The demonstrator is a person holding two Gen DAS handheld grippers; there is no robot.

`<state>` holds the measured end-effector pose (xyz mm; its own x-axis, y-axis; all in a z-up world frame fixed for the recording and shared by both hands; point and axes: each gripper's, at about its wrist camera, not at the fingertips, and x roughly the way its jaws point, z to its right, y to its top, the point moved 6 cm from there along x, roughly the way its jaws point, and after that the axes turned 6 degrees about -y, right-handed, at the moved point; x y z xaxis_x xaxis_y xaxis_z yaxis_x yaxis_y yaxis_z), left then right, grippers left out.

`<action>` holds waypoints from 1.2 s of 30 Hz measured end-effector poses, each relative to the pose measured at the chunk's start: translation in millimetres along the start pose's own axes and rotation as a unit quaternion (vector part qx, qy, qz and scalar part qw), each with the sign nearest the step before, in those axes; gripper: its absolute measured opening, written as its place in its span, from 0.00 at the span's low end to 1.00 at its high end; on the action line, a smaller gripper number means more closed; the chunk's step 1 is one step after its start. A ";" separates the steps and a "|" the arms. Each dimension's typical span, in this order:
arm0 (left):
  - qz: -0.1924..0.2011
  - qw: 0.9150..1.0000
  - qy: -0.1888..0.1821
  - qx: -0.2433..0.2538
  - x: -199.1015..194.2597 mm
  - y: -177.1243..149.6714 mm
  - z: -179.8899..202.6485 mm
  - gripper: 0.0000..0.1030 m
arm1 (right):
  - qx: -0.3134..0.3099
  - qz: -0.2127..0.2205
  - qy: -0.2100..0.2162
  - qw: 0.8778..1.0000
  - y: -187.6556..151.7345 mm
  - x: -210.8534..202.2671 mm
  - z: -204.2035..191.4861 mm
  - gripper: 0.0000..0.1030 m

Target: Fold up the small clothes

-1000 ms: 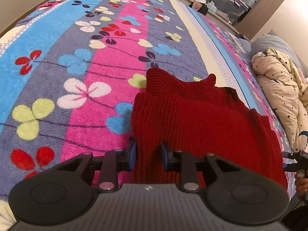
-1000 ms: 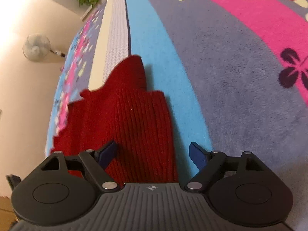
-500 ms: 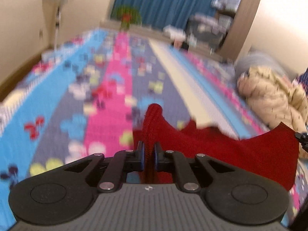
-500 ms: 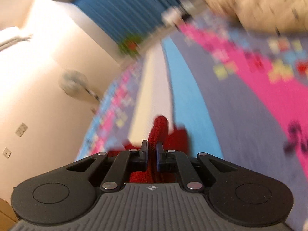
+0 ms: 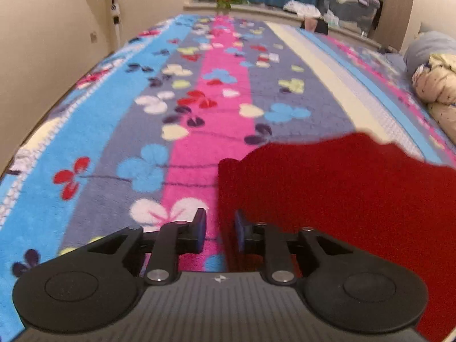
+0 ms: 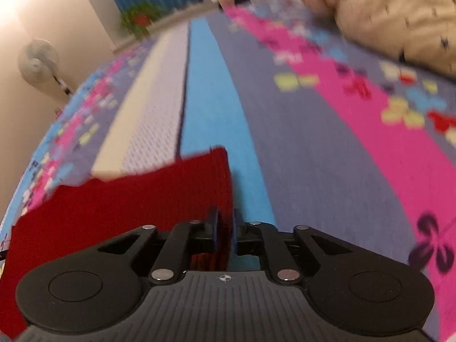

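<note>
Both grippers have lifted the red sweater (image 5: pixel 356 199) off the flowered blanket (image 5: pixel 114 131), carrying its edge over to fold it. It fills the lower right of the left view. Jaws are opening: the left gripper (image 5: pixel 218 233) gapes beside the edge, while the right gripper (image 6: pixel 225 233) stays narrow around knit.

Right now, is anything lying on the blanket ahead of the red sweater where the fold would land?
Nothing visible does. The red knit sweater has only bare floral blanket ahead of it; the star-print bedding is bunched well off to the side.

Both grippers, the left gripper (image 5: pixel 218 229) and right gripper (image 6: pixel 225 235), clamped the red sweater (image 5: pixel 342 199), lifted it, and their jaws were opening.
</note>
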<state>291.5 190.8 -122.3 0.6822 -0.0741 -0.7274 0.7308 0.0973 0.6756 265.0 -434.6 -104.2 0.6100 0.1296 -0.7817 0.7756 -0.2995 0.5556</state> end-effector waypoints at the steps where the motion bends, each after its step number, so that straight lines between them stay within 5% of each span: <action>1: 0.001 1.000 -0.013 -0.010 -8.7 -0.1 -0.3 0.37 | 0.009 0.009 0.009 1.000 0.6 -9.0 2.4 0.17; 3: -0.021 0.998 -0.048 -0.039 -23.7 -7.4 -0.1 0.50 | 0.025 0.023 0.033 0.999 -4.2 -30.8 5.6 0.34; 6: -0.083 0.991 -0.081 -0.072 -37.9 -33.1 -0.5 0.52 | 0.039 -0.002 0.069 0.997 -18.1 -47.7 8.9 0.48; 9: -0.096 0.988 -0.085 -0.085 -57.6 -49.6 -4.1 0.52 | 0.042 -0.039 0.088 0.994 -35.5 -57.3 7.5 0.61; 15: -0.125 0.980 -0.099 -0.115 -72.2 -84.7 -6.2 0.48 | 0.010 -0.078 0.072 0.994 -74.2 -80.9 -2.0 0.61; 16: -0.123 0.981 -0.101 -0.112 -73.7 -87.0 -5.2 0.42 | 0.004 -0.078 0.067 0.995 -79.3 -83.7 -3.1 0.61; 17: -0.122 0.981 -0.108 -0.109 -74.1 -89.2 -3.9 0.24 | 0.003 -0.078 0.067 0.995 -84.4 -86.7 -3.3 0.61; 19: -0.115 0.983 -0.111 -0.094 -80.2 -93.2 0.9 0.16 | 0.003 -0.076 0.070 0.995 -91.0 -90.1 -5.3 0.58; 20: -0.110 0.984 -0.109 -0.087 -83.3 -93.6 3.4 0.15 | 0.001 -0.072 0.069 0.995 -94.1 -92.3 -6.6 0.46; 21: -0.100 0.985 -0.112 -0.086 -88.6 -92.1 4.8 0.14 | -0.004 -0.068 0.066 0.995 -95.5 -94.4 -7.0 0.20; 22: -0.087 0.985 -0.117 -0.094 -95.9 -90.5 4.8 0.14 | -0.010 -0.054 0.063 0.997 -95.5 -100.6 -7.3 0.13; 26: -0.024 0.975 -0.155 -0.158 -133.7 -85.2 -0.9 0.13 | 0.030 0.021 0.109 0.993 -81.1 -140.0 -1.6 0.12; 28: -0.030 0.976 -0.145 -0.162 -138.3 -90.6 0.8 0.13 | 0.050 0.031 0.119 0.991 -84.2 -151.4 4.2 0.12; 33: -0.121 0.982 -0.073 -0.122 -109.6 -113.4 8.7 0.17 | 0.025 -0.063 0.023 0.997 -113.1 -110.4 14.7 0.13; 36: -0.088 0.992 -0.041 -0.078 -119.1 -102.2 19.8 0.22 | 0.004 -0.066 -0.010 0.998 -115.2 -103.1 9.7 0.25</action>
<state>136.0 170.1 -102.3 0.5486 -0.1840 -0.8156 0.8309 0.2283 0.5074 111.2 -422.7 -90.4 0.4993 0.1504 -0.8533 0.8477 -0.2883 0.4452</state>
